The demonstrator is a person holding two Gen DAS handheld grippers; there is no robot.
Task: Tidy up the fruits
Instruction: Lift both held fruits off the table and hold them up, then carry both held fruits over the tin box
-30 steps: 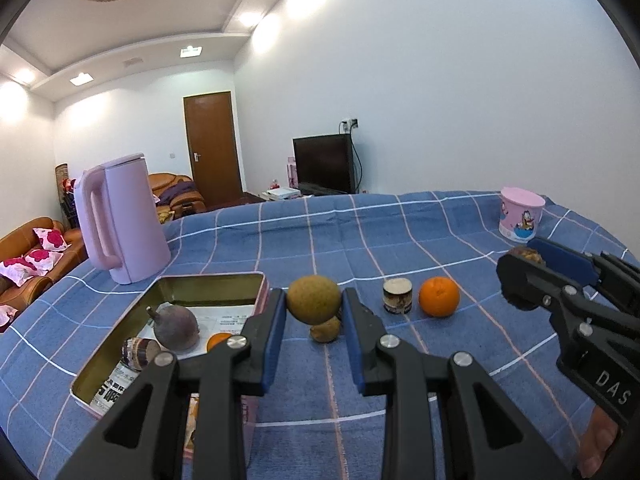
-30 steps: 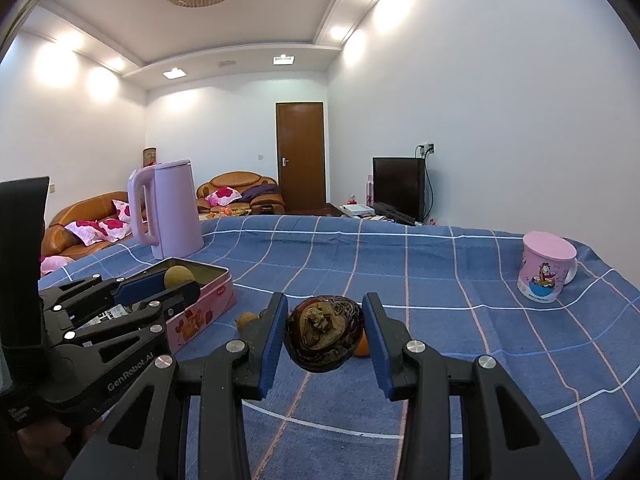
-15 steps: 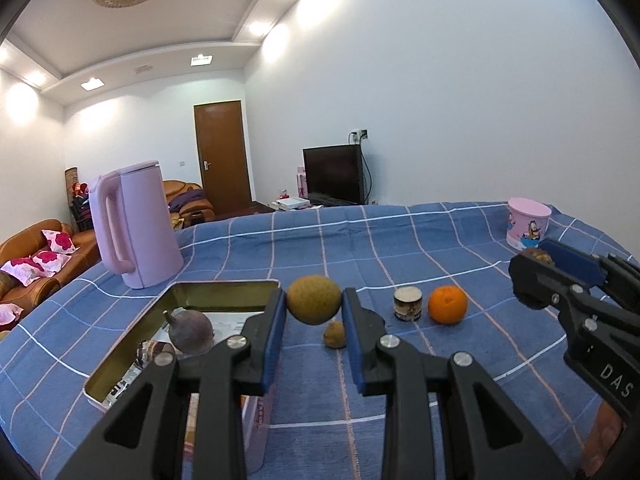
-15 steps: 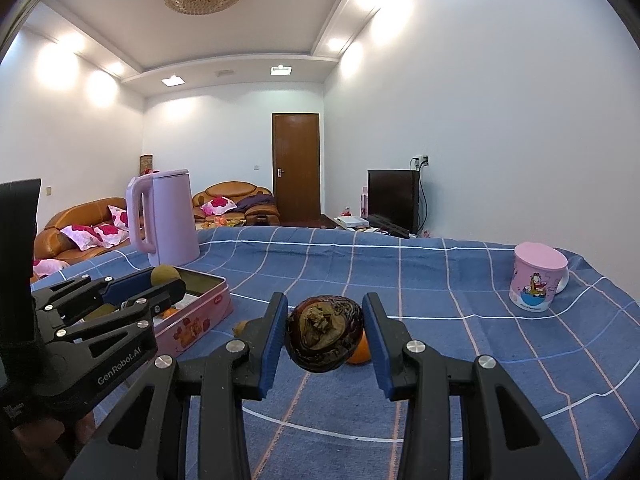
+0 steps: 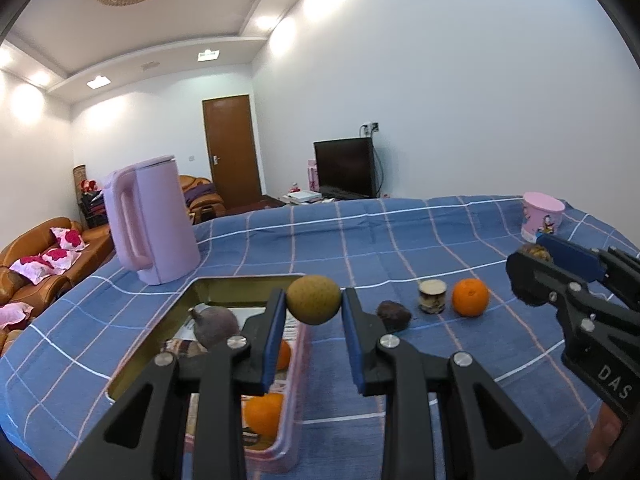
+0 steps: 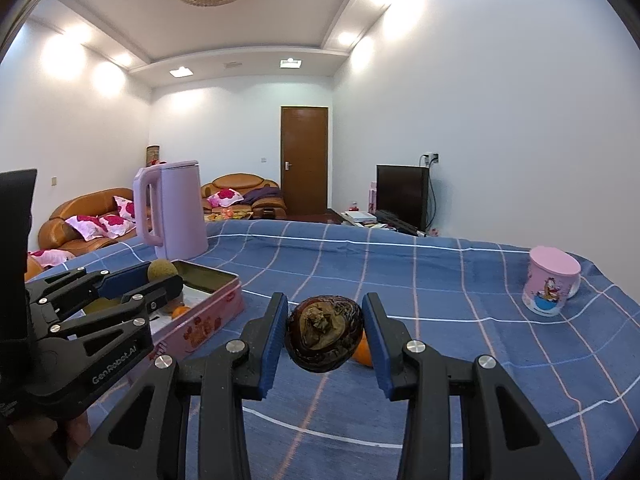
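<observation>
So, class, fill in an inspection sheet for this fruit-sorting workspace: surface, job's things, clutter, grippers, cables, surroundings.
Surface: blue checked cloth, some creases.
Job's things: open pink tin holding a purple fruit and two small oranges; on the cloth an orange and a dark lumpy fruit.
Clutter: lilac kettle, pink cartoon mug, small jar.
Grippers: left gripper shut on a green-brown round fruit, above the tin's near-right edge; right gripper shut on a dark wrinkled fruit, above the cloth.
Cables: television lead up to a wall socket.
Surroundings: orange sofas, wooden door, television.
</observation>
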